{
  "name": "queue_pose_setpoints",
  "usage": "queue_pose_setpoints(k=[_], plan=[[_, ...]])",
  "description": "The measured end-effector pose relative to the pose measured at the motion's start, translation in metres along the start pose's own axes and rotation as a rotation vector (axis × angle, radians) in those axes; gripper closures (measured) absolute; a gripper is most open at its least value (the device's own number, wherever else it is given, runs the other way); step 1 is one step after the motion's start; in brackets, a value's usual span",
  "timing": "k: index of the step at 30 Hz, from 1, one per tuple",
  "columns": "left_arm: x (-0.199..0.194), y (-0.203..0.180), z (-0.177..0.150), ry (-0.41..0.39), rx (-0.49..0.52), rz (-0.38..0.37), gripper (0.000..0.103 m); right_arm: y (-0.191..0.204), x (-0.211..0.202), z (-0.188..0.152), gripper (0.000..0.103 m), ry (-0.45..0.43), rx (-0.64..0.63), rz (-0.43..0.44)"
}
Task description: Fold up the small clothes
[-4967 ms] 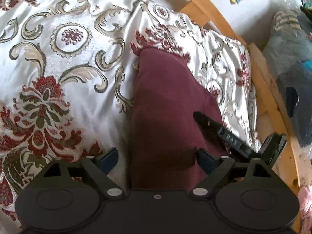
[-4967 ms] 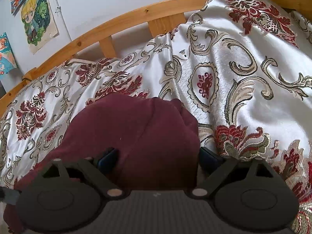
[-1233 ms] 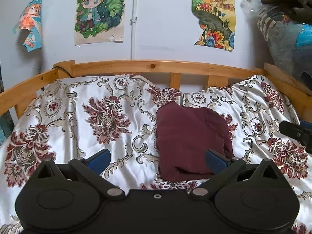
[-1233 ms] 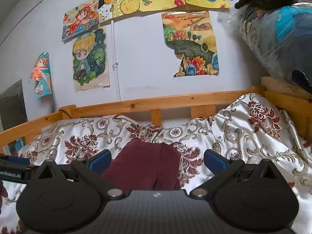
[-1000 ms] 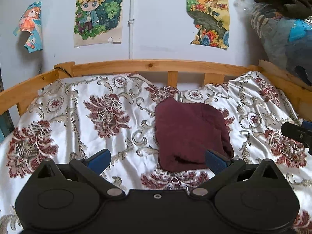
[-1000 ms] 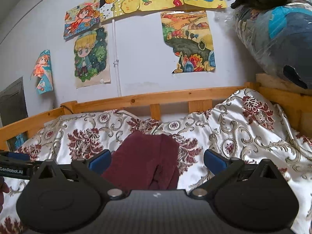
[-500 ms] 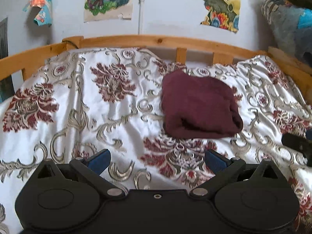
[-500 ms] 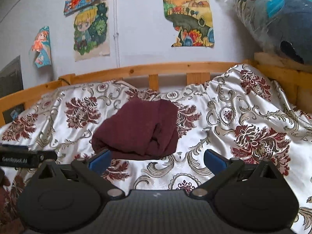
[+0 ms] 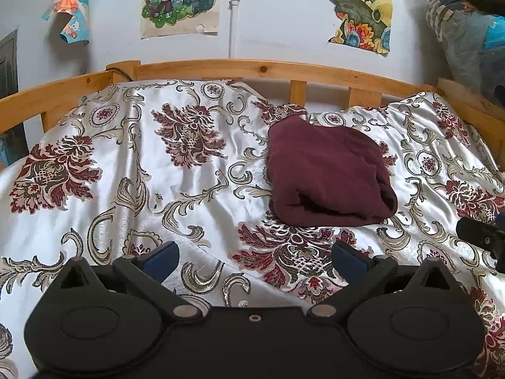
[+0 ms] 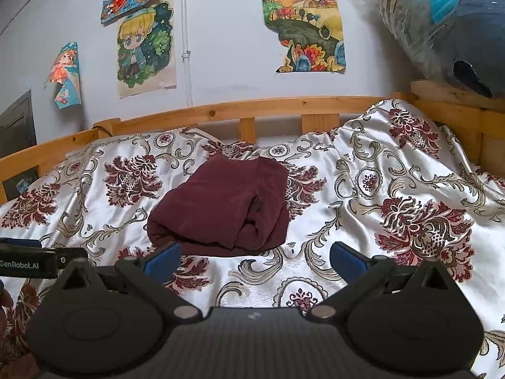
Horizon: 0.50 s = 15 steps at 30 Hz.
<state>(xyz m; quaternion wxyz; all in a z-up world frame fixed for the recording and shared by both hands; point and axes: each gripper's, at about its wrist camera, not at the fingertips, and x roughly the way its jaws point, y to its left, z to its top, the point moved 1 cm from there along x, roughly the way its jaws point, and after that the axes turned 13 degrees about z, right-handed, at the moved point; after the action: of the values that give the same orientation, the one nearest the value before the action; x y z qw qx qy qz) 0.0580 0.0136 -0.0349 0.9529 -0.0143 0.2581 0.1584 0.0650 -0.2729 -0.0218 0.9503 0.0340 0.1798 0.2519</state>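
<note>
A dark maroon garment point(image 9: 325, 170) lies folded into a thick bundle on the floral bedspread point(image 9: 157, 173), toward the headboard. The right wrist view shows the same garment point(image 10: 224, 205) just beyond my fingers. My left gripper point(image 9: 255, 257) hovers open over bare bedspread, short of the bundle and a little left of it. My right gripper point(image 10: 254, 255) is open too, nothing between its blue pads, with the bundle's near edge just past its left finger point(image 10: 162, 257). The other tool's black body shows at the right edge of the left wrist view and the left edge of the right wrist view.
A wooden bed rail point(image 9: 252, 69) runs along the back and sides. Cartoon posters point(image 10: 145, 50) hang on the white wall. Plastic-wrapped bundles point(image 10: 448, 25) are stacked on the right above the frame. A person's fingertip point(image 10: 4, 297) shows at the far left.
Five seconds ago both grippers were down at the garment; since then both have pulled back and tilted downward, so the bundle sits lower and nearer in view. The bundle itself stays folded in place.
</note>
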Motion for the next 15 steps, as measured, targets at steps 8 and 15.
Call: queue_pose_setpoints(k=[8,15], plan=[[-0.0003,0.0002,-0.0001,0.002,-0.002,-0.006,0.001,0.0006,0.001,-0.0008,0.0,0.004,-0.001,0.002],[-0.0002,-0.0001,-0.0005,0.005,-0.005,-0.006,0.001,0.0006,0.0015,-0.0015,0.0,0.007,-0.001,0.002]])
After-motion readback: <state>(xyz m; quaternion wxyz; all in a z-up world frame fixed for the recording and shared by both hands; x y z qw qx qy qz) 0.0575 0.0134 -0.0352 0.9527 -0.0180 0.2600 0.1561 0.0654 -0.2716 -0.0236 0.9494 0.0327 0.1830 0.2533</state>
